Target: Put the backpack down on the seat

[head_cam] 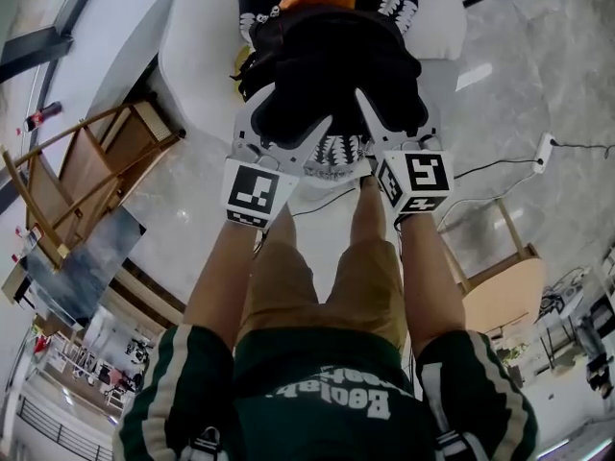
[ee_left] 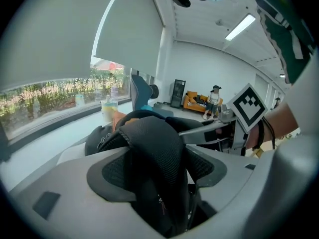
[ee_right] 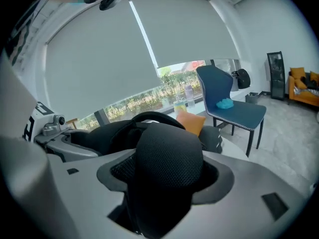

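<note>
I read left claw (head_cam: pixel 288 115) and right claw (head_cam: pixel 399 106) wide, a strap (ee_left: pixel 154 148) loose through each; backpack (head_cam: pixel 332 56) lies just ahead on seat (head_cam: pixel 197 56).

backpack (head_cam: pixel 332 60): black cloth, matt; straps (ee_right: pixel 167 158) coarse open mesh. left gripper (ee_left: pixel 154 183), right gripper (ee_right: pixel 164 183): grey plastic, smooth, matt. seat (head_cam: pixel 197 46): white, smooth. floor (head_cam: pixel 538 75): marble-look, glossy. chair (head_cam: pixel 86 171): light wood.

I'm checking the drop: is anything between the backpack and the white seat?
Nothing visible does. The orange cushion lies beyond the backpack on the white seat, not beneath it as far as shows.
</note>
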`<act>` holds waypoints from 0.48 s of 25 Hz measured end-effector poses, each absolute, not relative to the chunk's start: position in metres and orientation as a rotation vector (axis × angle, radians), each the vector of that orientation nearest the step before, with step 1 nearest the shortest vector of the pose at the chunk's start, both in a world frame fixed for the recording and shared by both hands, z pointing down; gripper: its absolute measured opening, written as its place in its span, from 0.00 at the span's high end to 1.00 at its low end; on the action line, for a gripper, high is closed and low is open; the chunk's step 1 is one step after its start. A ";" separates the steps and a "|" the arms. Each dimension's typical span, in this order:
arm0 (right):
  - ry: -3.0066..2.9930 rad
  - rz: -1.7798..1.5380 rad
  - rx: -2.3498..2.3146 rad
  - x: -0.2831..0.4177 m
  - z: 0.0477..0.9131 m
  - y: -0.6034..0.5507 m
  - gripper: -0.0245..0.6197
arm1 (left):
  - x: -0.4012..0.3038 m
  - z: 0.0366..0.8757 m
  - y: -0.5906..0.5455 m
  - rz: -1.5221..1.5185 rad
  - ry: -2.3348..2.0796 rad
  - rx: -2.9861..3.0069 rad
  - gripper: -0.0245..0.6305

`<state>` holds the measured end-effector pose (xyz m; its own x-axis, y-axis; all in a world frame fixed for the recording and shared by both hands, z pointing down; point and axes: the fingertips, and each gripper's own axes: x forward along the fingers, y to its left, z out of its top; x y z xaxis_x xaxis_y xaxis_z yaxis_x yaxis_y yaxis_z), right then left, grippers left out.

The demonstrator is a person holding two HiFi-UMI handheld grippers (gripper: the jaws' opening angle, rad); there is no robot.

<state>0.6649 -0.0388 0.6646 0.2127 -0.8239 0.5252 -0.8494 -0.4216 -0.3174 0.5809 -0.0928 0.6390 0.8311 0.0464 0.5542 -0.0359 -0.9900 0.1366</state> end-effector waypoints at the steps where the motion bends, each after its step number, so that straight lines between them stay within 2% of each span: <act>1: -1.644 1.007 2.414 0.665 0.667 -0.032 0.53 | 0.579 0.642 -0.090 0.886 0.011 2.863 0.45; 12: -1.605 1.056 2.378 0.645 0.677 0.034 0.51 | 0.546 0.651 -0.060 0.935 -0.056 2.818 0.43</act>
<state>0.6454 0.0342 0.6768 0.2116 -0.7861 0.5808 -0.8446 -0.4461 -0.2961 0.5461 -0.0595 0.6506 0.8027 0.0185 0.5961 -0.0891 -0.9846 0.1504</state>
